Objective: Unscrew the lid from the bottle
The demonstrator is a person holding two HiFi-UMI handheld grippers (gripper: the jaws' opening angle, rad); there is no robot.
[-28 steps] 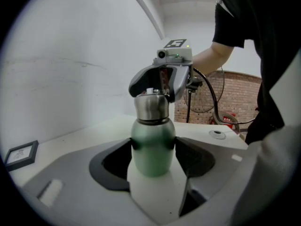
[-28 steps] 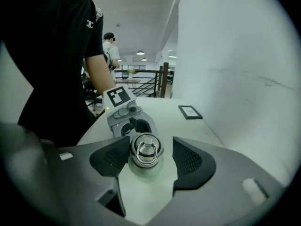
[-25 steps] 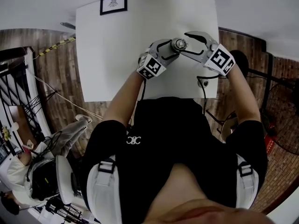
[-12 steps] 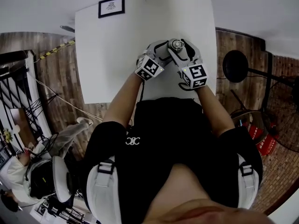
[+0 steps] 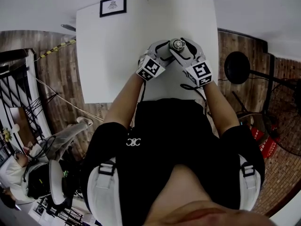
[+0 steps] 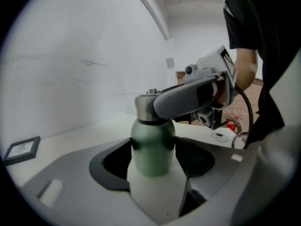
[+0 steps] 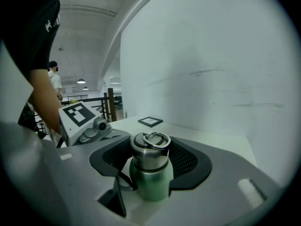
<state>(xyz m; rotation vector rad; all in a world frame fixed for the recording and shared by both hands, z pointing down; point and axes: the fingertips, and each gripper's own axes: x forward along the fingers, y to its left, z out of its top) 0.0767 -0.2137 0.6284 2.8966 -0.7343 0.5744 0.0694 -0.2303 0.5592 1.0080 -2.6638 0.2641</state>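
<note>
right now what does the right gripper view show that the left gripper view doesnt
Only the right gripper view: the ring atop the steel lid, with the right tongs closed on it. Only the left gripper view: the left tongs clamping the body of the green bottle. Both: the bottle, white table, framed picture.

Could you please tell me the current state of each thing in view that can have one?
bottle: upright on the table, closed.
lid: seated on the bottle, not yet off.
left gripper: jaws shut on the bottle body.
right gripper: jaws shut on the lid.
framed picture: lying flat on the table.
</note>
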